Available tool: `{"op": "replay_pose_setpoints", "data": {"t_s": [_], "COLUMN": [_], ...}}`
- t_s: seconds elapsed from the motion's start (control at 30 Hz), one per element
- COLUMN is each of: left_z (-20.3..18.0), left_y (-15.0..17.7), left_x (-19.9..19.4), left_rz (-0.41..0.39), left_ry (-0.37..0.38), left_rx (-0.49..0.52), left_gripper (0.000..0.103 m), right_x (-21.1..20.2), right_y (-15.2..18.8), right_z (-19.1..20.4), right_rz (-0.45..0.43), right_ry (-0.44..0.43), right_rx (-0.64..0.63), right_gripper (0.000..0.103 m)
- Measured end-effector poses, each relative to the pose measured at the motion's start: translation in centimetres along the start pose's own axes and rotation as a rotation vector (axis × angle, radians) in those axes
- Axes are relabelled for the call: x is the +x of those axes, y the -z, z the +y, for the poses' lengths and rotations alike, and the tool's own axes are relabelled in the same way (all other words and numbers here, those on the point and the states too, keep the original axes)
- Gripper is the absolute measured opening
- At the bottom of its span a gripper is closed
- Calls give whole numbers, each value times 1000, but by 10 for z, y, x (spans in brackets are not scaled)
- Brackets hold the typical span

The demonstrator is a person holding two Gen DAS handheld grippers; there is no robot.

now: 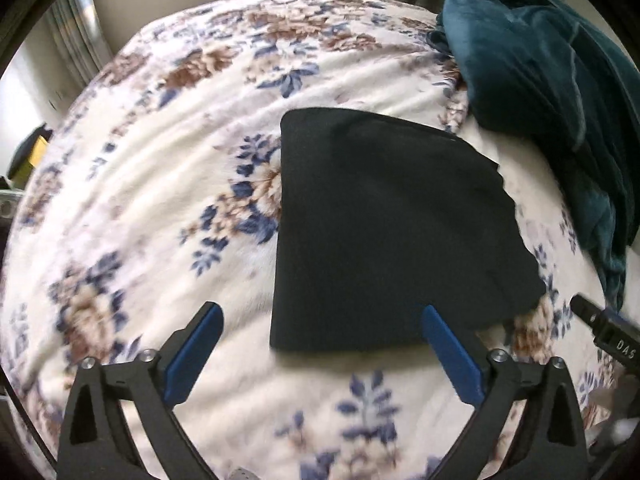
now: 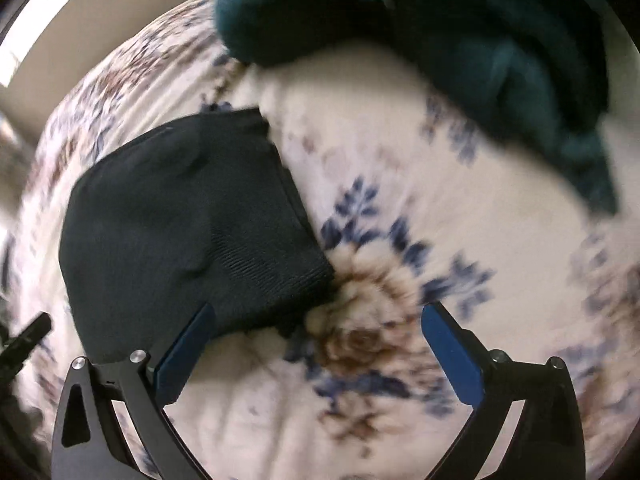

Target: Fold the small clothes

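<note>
A small black garment (image 1: 384,232) lies folded flat on the floral bedspread (image 1: 160,160). My left gripper (image 1: 322,312) is open and empty, its jaws wide apart just above the garment's near edge. In the right wrist view the same garment (image 2: 184,232) lies at the left, with a ribbed band along its right edge. My right gripper (image 2: 320,312) is open and empty, over the bedspread (image 2: 440,200) just right of the garment's near corner. The right gripper's tip (image 1: 600,324) shows at the right edge of the left wrist view.
A crumpled teal blanket (image 1: 560,88) is heaped on the bed at the far right, also seen in the right wrist view (image 2: 460,32). Curtains and a wall stand behind the bed. The right wrist view is motion-blurred.
</note>
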State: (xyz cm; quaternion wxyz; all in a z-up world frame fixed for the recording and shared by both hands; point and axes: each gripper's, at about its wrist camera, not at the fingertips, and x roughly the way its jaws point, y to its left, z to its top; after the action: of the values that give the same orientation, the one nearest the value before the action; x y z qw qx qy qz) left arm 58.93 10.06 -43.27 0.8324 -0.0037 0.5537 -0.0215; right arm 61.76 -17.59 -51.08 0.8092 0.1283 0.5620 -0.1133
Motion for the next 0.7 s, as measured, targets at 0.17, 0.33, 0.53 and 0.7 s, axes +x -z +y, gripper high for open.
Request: {"op": "replay_pose_setpoints", "data": {"t_s": [0.17, 0.33, 0.53, 0.7], "left_z": [-13, -28, -49, -60], "left_y": [15, 32, 53, 77], "left_x": [-64, -154, -263, -349], "left_rz": [-26, -87, -192, -266], "left_ry": [-17, -20, -42, -39], "left_rx": [-13, -18, 14, 13], "left_gripper": [103, 103, 103, 103], "right_x": [-93, -200, -338, -442], "right_y": [18, 44, 74, 100], "right_z": [12, 3, -15, -28], "right_rz": [-90, -160, -267, -354], "right_ry": [94, 104, 99, 74], "right_rx": [-152, -191, -200, -209], "right_gripper": [103, 103, 103, 103]}}
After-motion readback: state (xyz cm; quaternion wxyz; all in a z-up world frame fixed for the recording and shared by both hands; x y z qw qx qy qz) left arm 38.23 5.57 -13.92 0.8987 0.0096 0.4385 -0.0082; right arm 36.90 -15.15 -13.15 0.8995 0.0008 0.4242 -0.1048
